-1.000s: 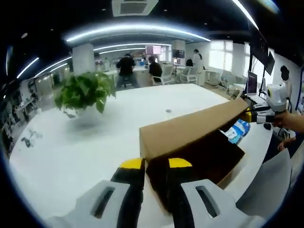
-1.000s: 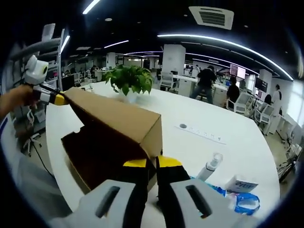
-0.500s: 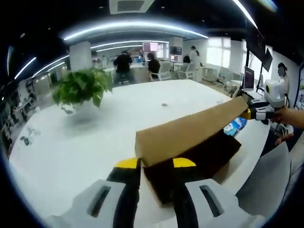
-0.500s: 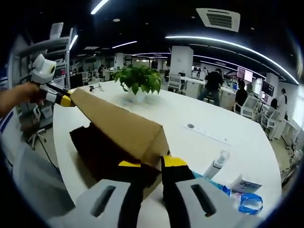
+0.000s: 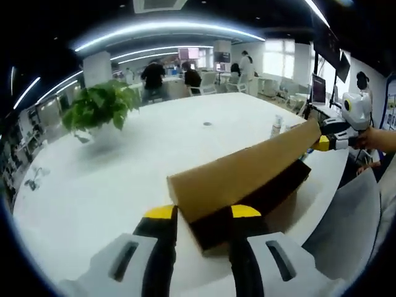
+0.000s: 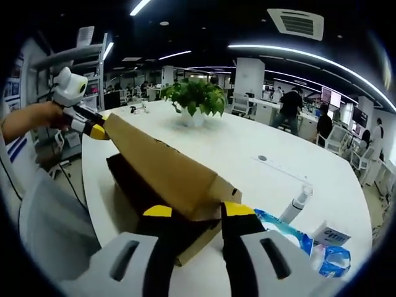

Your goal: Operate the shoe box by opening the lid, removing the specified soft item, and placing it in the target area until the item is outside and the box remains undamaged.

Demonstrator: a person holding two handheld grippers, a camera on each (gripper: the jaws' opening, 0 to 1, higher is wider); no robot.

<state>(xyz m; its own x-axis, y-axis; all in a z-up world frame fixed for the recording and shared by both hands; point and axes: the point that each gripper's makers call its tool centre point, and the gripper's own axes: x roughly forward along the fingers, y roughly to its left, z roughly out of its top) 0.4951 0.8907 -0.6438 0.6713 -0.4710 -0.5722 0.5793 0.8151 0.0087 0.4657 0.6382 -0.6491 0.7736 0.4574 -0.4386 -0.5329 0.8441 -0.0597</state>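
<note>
Between the yellow-tipped jaws of the left gripper (image 5: 203,212), in the left gripper view, sits one end of the cardboard lid (image 5: 247,167) of the shoe box (image 5: 272,192); the jaws stand on either side of the lid's near corner and hold it raised at a slant above the dark inside of the box. At the lid's far end the right gripper (image 5: 329,142) grips the opposite corner, with a person's hand (image 5: 377,137) behind it.

From the right gripper view the same hold shows from the other end: the right gripper (image 6: 197,211) has its jaws narrowly set on the lid (image 6: 162,173) at its near corner, and the left gripper (image 6: 94,129) pinches the far corner, held by a hand (image 6: 28,117). The lid tilts up off the shoe box (image 6: 139,204), which rests on the white counter (image 6: 260,185) close to its edge. What lies inside the box cannot be made out, as the interior is dark.

Just right of the box on the counter stand a small white bottle (image 6: 296,204), a blue-and-white soft packet (image 6: 281,228), a small white carton (image 6: 333,236) and a blue ring-shaped object (image 6: 337,260). Farther across the counter a potted green plant (image 6: 197,99) stands well apart from the box. Beyond it, people (image 6: 291,108) stand among desks and chairs in an open office under long ceiling lights.
</note>
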